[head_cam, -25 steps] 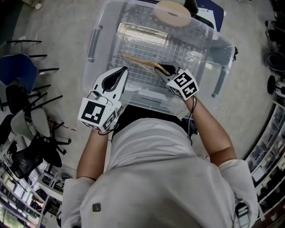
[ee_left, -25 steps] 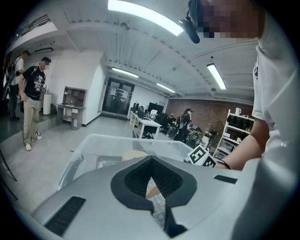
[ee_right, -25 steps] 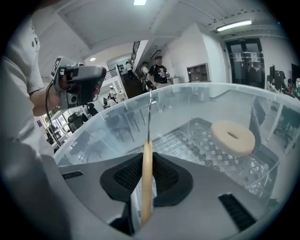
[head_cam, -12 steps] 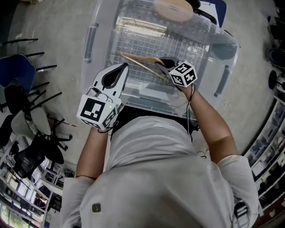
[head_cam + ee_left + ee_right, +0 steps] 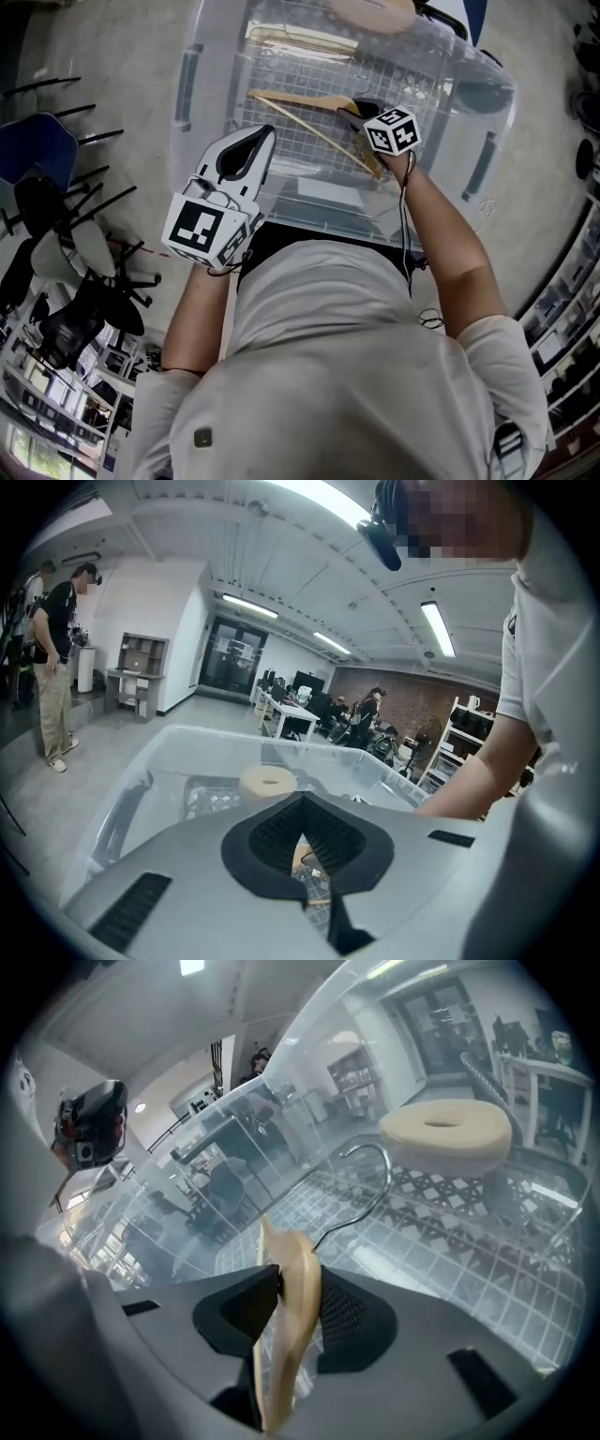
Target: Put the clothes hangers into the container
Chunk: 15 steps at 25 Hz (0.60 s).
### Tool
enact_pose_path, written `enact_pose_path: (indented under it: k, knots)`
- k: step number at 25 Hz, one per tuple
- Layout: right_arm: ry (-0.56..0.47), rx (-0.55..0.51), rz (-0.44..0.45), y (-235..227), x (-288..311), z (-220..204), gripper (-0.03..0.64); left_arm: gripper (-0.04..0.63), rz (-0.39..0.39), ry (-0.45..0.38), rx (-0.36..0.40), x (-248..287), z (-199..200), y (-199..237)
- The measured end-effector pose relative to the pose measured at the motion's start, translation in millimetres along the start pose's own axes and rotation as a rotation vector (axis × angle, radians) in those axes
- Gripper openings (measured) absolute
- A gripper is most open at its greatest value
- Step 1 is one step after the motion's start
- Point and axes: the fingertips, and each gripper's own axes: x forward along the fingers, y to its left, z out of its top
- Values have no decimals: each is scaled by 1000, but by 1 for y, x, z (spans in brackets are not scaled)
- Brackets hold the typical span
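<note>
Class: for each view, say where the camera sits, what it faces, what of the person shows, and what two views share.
Head view: on the head, looking down into the container; torso, forearms, left gripper, right gripper show.
Left gripper view: on that gripper, facing across the container; right forearm shows.
Right gripper view: on that gripper, facing the container floor; hanger between jaws that have just been opening; headgear shows.
Shared: both gripper views show the ring.
</note>
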Motion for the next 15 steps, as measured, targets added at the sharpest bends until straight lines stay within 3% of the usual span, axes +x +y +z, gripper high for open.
enact_pose_path:
  k: [6,15]
  knots:
    - [51,26,-90,-27,13,-10,188,15,-10,19,-1,7,-4,-1]
    - [171,-111,-288,-58,26,-25,219,15,-15,32,-10,15,-8,-1]
